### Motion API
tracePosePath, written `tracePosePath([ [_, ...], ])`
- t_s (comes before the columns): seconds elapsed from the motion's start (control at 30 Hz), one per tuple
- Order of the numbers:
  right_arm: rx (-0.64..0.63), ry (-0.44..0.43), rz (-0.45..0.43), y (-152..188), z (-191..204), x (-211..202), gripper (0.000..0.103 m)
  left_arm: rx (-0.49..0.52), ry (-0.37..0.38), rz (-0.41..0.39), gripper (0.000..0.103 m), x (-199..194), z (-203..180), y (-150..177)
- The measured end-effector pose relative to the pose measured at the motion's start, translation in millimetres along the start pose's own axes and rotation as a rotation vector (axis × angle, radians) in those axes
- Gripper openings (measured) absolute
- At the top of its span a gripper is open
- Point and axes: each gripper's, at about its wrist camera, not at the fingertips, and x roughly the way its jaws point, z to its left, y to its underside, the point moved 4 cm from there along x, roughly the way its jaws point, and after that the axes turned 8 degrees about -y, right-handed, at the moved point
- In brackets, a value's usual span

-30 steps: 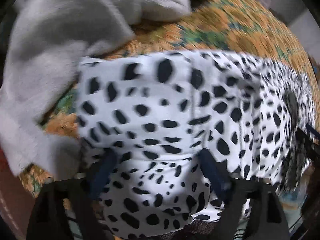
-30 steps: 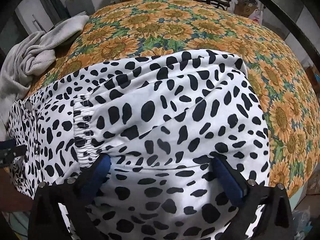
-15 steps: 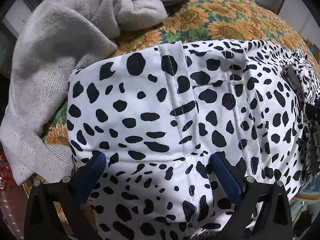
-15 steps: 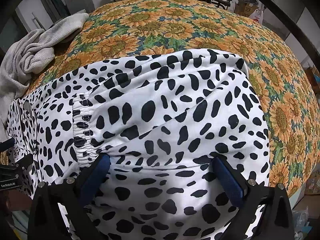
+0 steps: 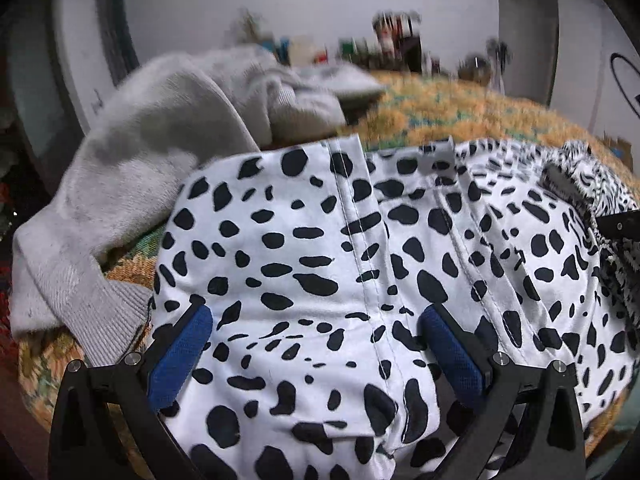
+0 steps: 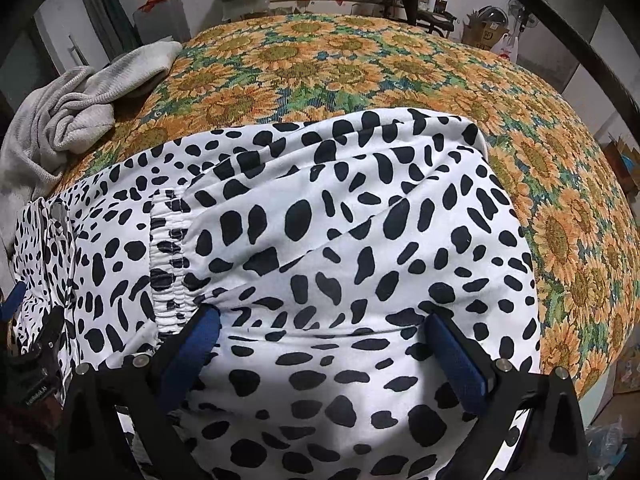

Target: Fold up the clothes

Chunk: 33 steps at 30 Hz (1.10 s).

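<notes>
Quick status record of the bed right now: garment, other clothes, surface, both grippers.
garment: white black-spotted garment, spread flat, elastic waistband showing
other clothes: grey sweater, crumpled beside the spotted piece
surface: sunflower-print bedspread
left gripper: jaws wide apart over the spotted fabric, pads not pinching it
right gripper: jaws wide apart over the fabric, nothing clamped

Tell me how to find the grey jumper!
Start at the big sunflower-patterned bedspread. Go to its far left corner, past the white garment with black spots lying in front. The grey jumper is the crumpled heap there: plain, knitted and one colour, while everything near it is patterned.
</notes>
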Motion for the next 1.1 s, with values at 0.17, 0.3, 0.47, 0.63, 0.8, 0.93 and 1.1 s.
tracePosePath([
  [0.17,-0.006,0.003,-0.057,34,8,-12,0.103,-0.068,-0.04,-0.112,0.103,-4,10,11],
  [0.3,-0.014,0.006,-0.114,53,23,-20,0.103,-0.151,0.051,-0.062,0.103,-4,22,-4],
  [0.47,-0.023,0.01,-0.203,57,24,-30,0.103,-0.306,0.293,-0.039,0.103,-11,24,-45],
  [0.63,-0.034,0.012,-0.294,55,18,-36,0.103,-0.233,0.308,0.043,0.103,-3,-3,-68],
  [0.8,-0.044,0.013,-0.4,65,9,-47,0.103,-0.118,0.246,0.065,0.095,26,-53,-82],
  [0.93,-0.042,0.017,-0.416,59,-3,-60,0.103,-0.103,0.171,0.153,0.073,65,-71,-82],
  [1.1,-0.039,0.015,-0.428,61,0,-61,0.103,-0.092,0.142,0.155,0.074,73,-77,-83],
])
